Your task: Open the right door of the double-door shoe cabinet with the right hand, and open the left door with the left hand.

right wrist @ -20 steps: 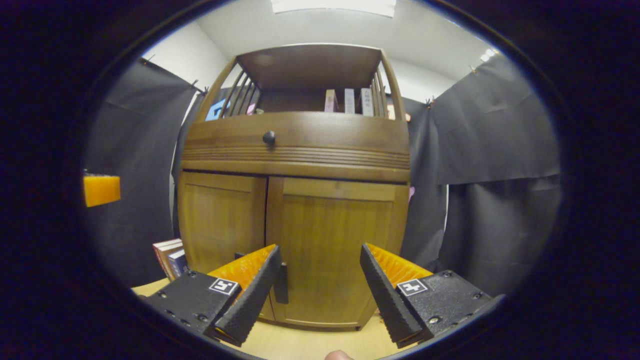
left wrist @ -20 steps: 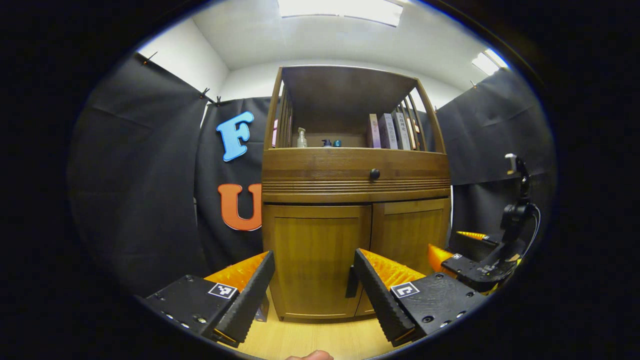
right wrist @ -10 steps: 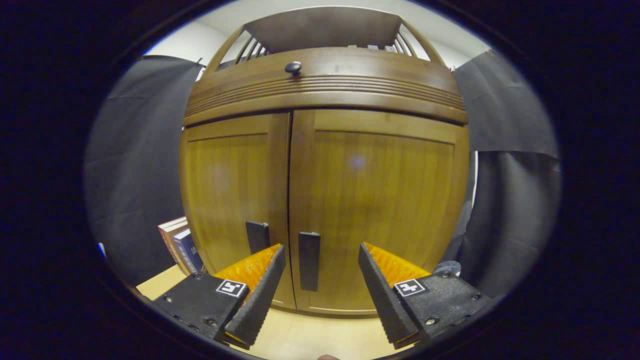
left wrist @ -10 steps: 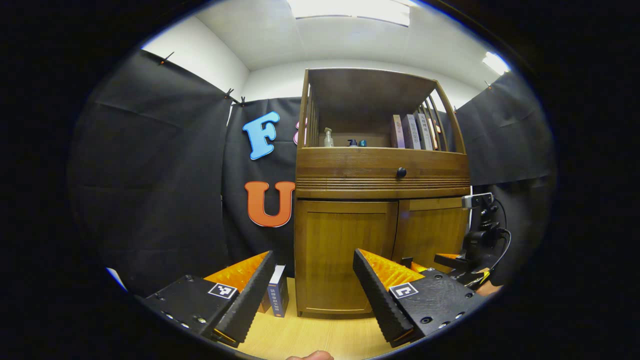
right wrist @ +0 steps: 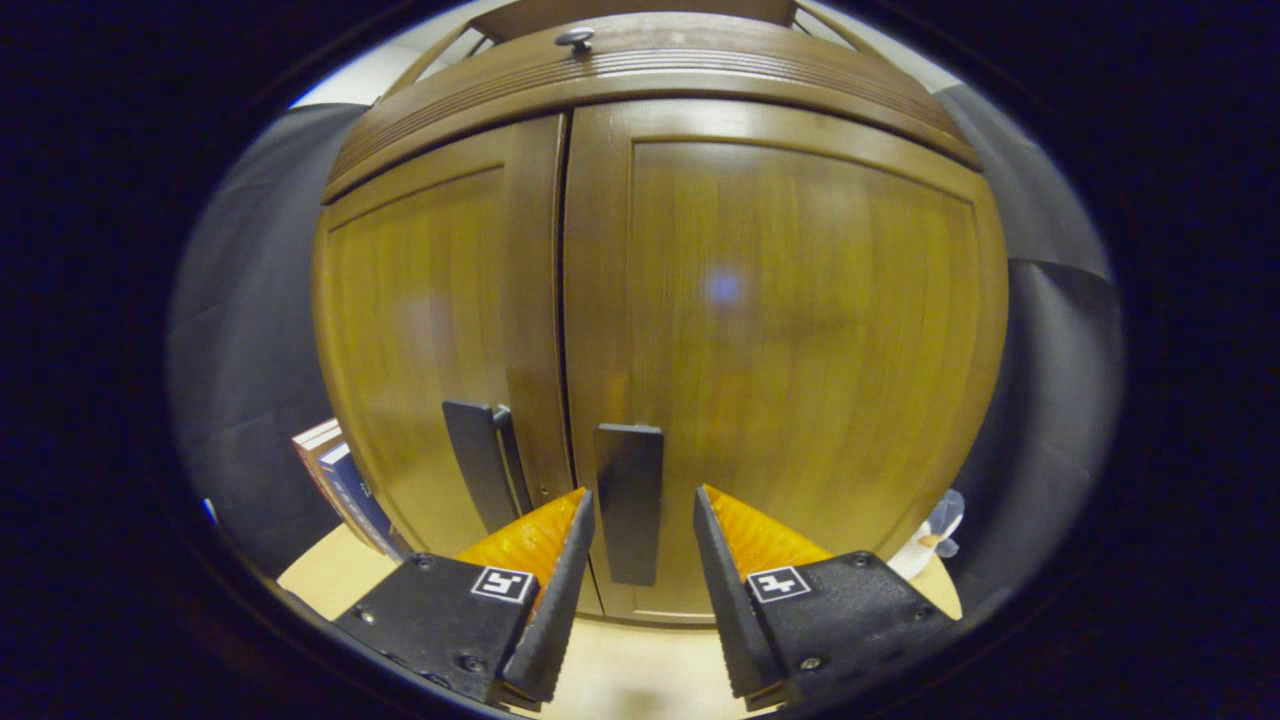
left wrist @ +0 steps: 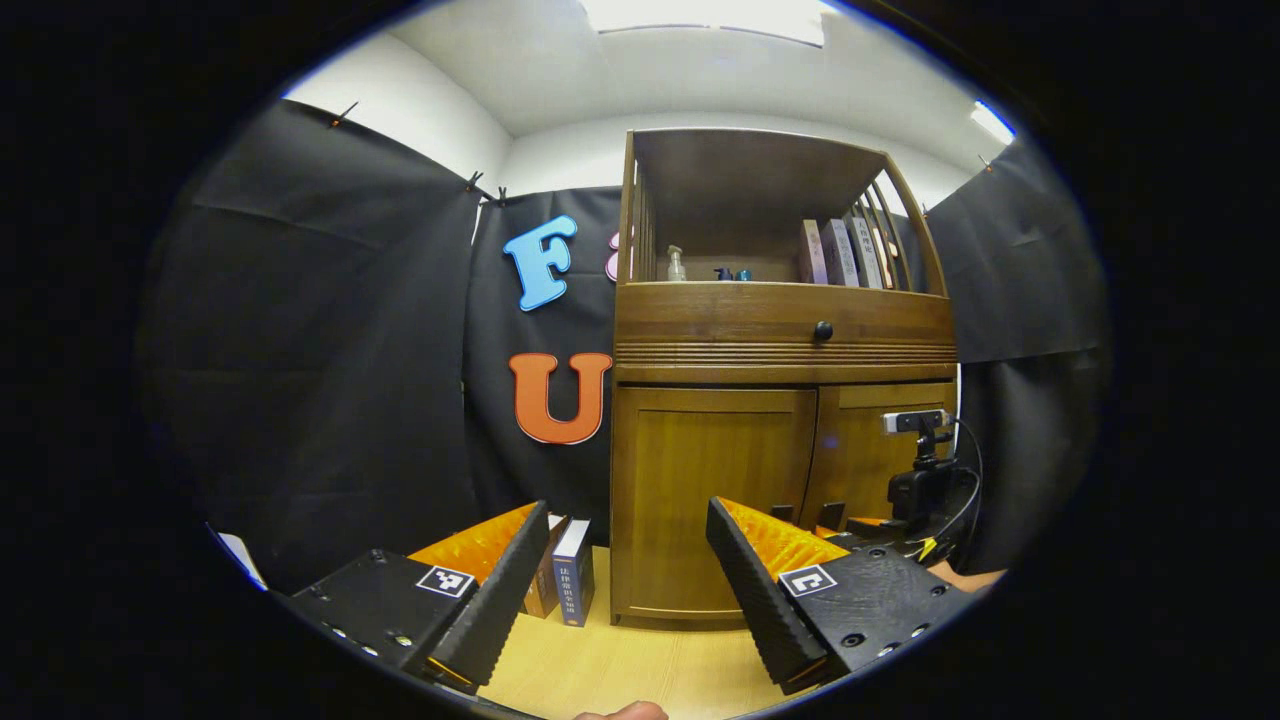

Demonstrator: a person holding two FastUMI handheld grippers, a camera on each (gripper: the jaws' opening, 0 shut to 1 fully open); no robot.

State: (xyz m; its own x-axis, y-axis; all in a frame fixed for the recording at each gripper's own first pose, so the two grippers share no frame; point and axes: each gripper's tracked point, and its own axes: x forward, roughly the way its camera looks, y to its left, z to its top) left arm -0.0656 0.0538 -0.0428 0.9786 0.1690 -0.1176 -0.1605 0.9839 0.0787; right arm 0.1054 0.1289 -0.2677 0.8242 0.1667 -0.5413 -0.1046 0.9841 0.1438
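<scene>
The wooden shoe cabinet (left wrist: pixel 780 320) has both lower doors shut. In the right gripper view the right door (right wrist: pixel 800 300) and the left door (right wrist: pixel 420 310) loom very close. My right gripper (right wrist: pixel 642 497) is open, with one finger on each side of the right door's dark upright handle (right wrist: pixel 628 455) and a small gap on both sides. The left door's handle (right wrist: pixel 480 460) stands just left of it. In the left gripper view my left gripper (left wrist: pixel 625 560) is open and holds nothing, well back from the left door (left wrist: pixel 710 480). The right gripper (left wrist: pixel 885 525) shows low against the right door (left wrist: pixel 875 450).
Several books (left wrist: pixel 565 580) stand on the wooden floor (left wrist: pixel 620 660) left of the cabinet, also seen as books (right wrist: pixel 335 475). A drawer knob (left wrist: pixel 822 330) sits above the doors; bottles and books fill the open shelf (left wrist: pixel 760 270). Black cloth hangs on both sides.
My right gripper has moved in close to the right door and its fingers have narrowed around the handle. The left gripper has drifted left, so the cabinet sits further right in its view.
</scene>
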